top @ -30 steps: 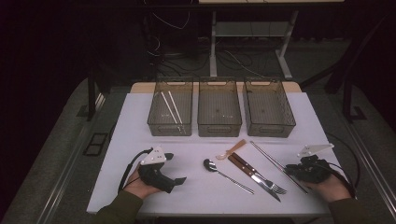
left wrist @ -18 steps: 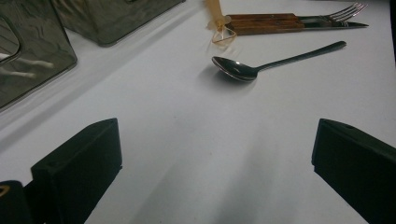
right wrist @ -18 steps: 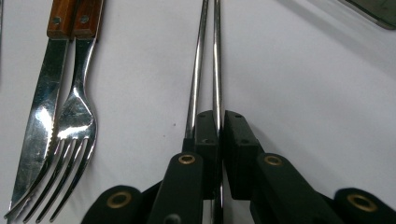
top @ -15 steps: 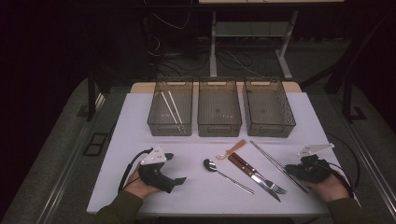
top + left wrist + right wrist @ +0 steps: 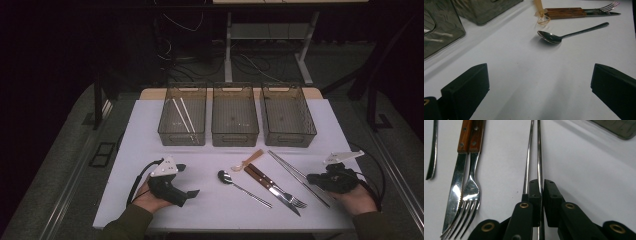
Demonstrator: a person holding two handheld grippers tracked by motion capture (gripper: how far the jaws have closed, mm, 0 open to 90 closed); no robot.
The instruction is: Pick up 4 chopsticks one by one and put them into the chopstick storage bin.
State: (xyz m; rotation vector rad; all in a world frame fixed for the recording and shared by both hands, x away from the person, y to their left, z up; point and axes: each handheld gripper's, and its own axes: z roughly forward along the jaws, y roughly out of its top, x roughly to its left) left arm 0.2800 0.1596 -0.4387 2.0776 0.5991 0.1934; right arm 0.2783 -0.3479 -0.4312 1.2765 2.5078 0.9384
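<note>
A pair of metal chopsticks point(image 5: 292, 171) lies on the white table point(image 5: 150, 135), right of centre. In the right gripper view my right gripper point(image 5: 542, 185) is shut on one metal chopstick point(image 5: 539, 150); the other chopstick point(image 5: 528, 157) runs along the outside of a jaw. In the high view my right gripper point(image 5: 311, 178) rests at the chopsticks' near end. My left gripper point(image 5: 189, 179) lies at the front left, open, nothing between its jaws point(image 5: 539, 82). A steel spoon point(image 5: 239, 186) point(image 5: 559, 35) lies ahead of it.
A wooden-handled knife point(image 5: 270, 186) and fork point(image 5: 471, 185) lie side by side between spoon and chopsticks. A small pale wooden spoon point(image 5: 248, 160) sits above them. Three smoky plastic bins stand in a row at the back; the left bin point(image 5: 169, 131) holds pale chopsticks point(image 5: 181, 114).
</note>
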